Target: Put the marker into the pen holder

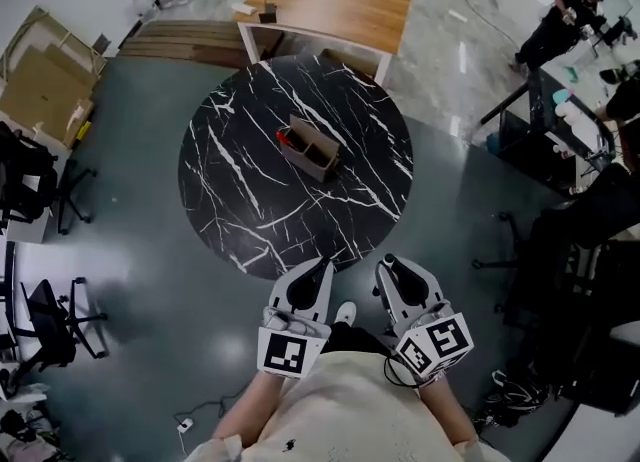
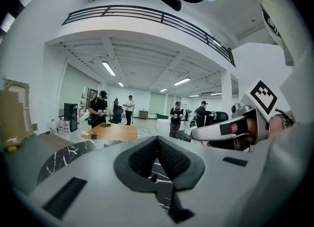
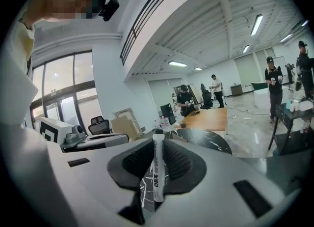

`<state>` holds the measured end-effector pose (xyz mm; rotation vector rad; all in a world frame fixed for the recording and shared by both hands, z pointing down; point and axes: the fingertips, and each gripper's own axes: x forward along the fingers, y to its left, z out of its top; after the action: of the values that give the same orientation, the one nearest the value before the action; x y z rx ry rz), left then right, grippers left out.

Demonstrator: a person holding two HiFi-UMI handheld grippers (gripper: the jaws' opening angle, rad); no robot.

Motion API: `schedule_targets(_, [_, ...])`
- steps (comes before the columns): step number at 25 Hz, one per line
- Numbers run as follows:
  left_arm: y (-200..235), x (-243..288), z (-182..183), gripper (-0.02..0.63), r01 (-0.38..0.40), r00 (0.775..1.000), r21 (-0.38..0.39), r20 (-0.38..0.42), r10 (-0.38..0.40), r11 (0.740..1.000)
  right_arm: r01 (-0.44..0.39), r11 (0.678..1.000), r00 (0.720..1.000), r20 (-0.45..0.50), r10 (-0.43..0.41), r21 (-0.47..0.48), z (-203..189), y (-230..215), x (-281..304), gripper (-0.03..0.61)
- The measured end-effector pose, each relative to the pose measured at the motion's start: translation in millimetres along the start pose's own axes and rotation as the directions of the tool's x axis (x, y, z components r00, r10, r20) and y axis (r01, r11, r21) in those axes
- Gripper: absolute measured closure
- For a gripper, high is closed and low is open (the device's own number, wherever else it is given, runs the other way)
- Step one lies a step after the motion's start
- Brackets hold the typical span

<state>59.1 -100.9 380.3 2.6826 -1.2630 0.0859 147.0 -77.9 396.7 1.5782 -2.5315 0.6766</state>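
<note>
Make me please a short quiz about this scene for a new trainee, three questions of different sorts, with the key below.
1. True or false: the brown pen holder stands on the round black marble table.
2. Choose one. The white marker is: A) inside the pen holder; B) held between the fingers of the right gripper; C) lying on the table.
3. Fill the gap: the fingers of the left gripper are ____, with nothing between them.

Key: 1 true; 2 B; 3 shut.
</note>
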Motion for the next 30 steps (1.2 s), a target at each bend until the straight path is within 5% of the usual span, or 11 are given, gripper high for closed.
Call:
schedule_targets(6, [88,52,17,0.601,0.087,0.996,0.207,-0.051,-0.078,0.974,0.047,0.998,0.998,0.050,-0.049,0.038,35,-15,84,0.500])
schedule_targets(11, [155,85,16,0.601,0.005,1.000,-0.004,-0.009,-0.005,1.000,0.071,0.997,0.994,0.082,-0.069,-0.031,58,-28,150,0.500])
schedule_targets(30, [217,133,-34,0.601,-0.144,0.978,-0.099,-0.166,0.127,0.985,-0.013,0.996,1.000,-0.022,0.011,-0.090,34,-98,325,0.500])
